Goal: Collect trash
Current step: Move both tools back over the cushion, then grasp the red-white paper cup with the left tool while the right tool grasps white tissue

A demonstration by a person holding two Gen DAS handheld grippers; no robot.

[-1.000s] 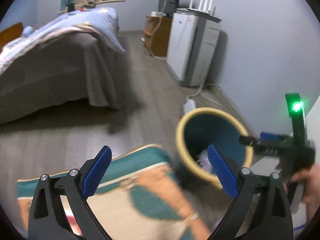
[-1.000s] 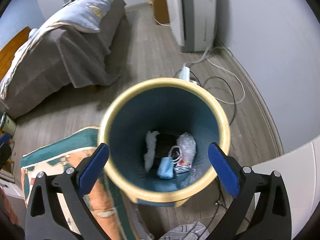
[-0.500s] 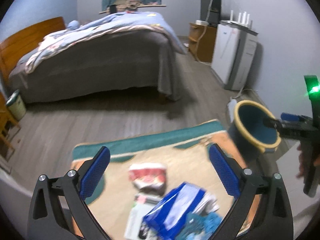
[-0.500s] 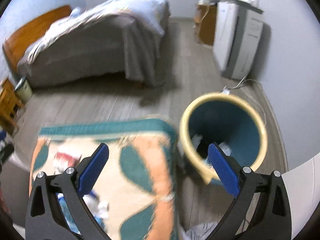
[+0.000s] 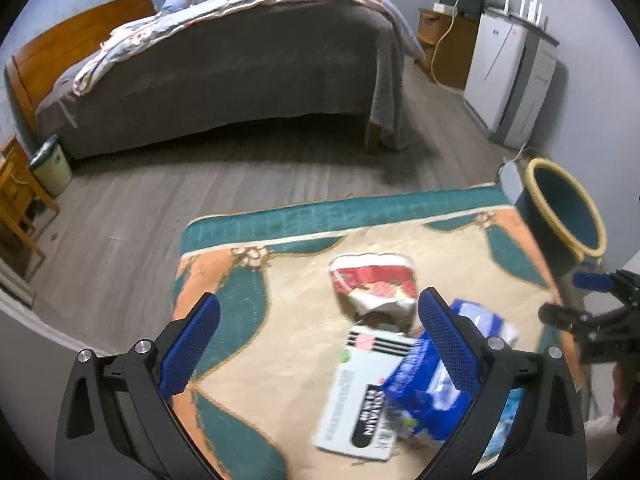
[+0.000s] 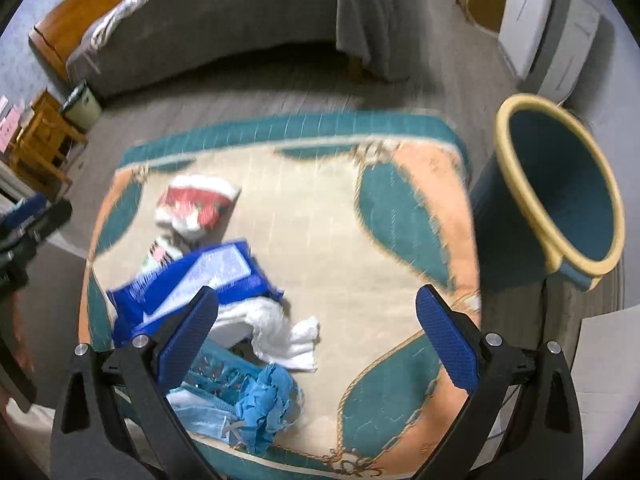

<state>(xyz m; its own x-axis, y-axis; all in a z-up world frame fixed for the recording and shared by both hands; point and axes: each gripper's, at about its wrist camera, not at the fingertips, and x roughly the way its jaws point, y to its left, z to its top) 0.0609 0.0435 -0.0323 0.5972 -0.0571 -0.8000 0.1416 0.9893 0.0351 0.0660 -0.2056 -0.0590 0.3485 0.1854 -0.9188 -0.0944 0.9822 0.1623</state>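
Note:
Trash lies on a patterned rug (image 5: 288, 344) (image 6: 320, 216): a red and white wrapper (image 5: 372, 284) (image 6: 196, 204), a white carton with black print (image 5: 364, 392), a blue packet (image 5: 424, 388) (image 6: 200, 276), white tissue (image 6: 280, 332) and a crumpled blue mask (image 6: 256, 400). A blue bin with a yellow rim (image 5: 564, 208) (image 6: 556, 184) stands at the rug's right edge. My left gripper (image 5: 316, 344) is open and empty above the rug. My right gripper (image 6: 316, 344) is open and empty over the rug, and shows at the right of the left wrist view (image 5: 588, 300).
A bed with a grey cover (image 5: 224, 64) stands beyond the rug. A white appliance (image 5: 508, 76) and a wooden cabinet (image 5: 448, 48) line the right wall. A small green-lidded bin (image 5: 50, 164) and a wooden stand (image 5: 16, 200) are at the left.
Both grippers swung left, away from the bin and over the rug. The trash pile has come into both views. Both grippers stayed open.

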